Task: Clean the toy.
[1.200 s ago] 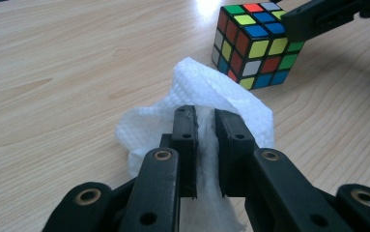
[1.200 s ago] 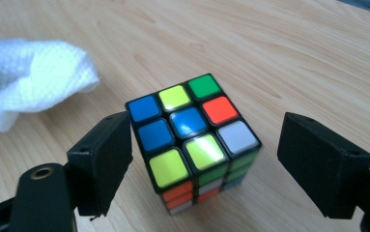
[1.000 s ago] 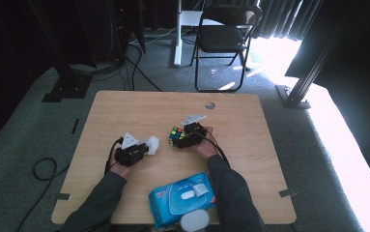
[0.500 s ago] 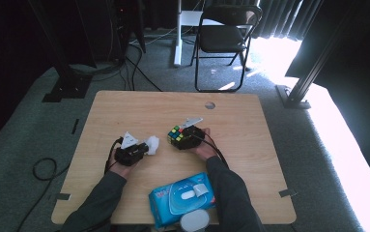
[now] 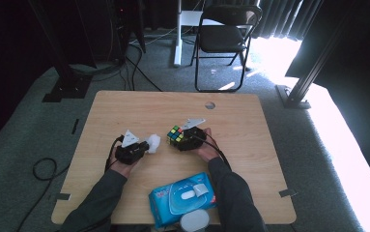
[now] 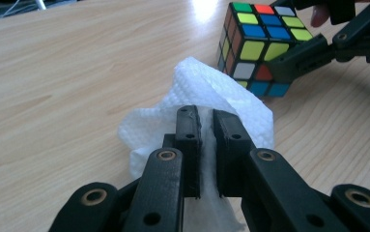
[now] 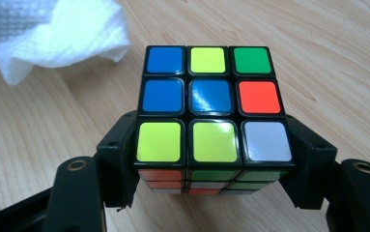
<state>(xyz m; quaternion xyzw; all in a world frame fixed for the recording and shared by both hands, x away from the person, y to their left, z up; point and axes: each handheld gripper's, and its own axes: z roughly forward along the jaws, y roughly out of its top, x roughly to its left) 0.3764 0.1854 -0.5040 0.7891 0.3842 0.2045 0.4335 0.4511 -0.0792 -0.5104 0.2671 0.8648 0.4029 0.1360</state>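
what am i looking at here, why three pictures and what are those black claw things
A person sits at a light wooden table, each hand holding a black two-jaw gripper. The high view looks down from above; the other two come from cameras riding on each gripper. The left gripper is shut on a crumpled white paper tissue. The right gripper is shut on a multicoloured puzzle cube. Near the person lies a blue pack of wet wipes.

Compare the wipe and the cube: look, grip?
The white wipe is soft, crumpled and plain; the Rubik's cube is rigid, square-edged, with mixed colours. The left gripper pinches the wipe nearly shut; the right gripper spreads wide around the cube. Both are held low over the wooden table.
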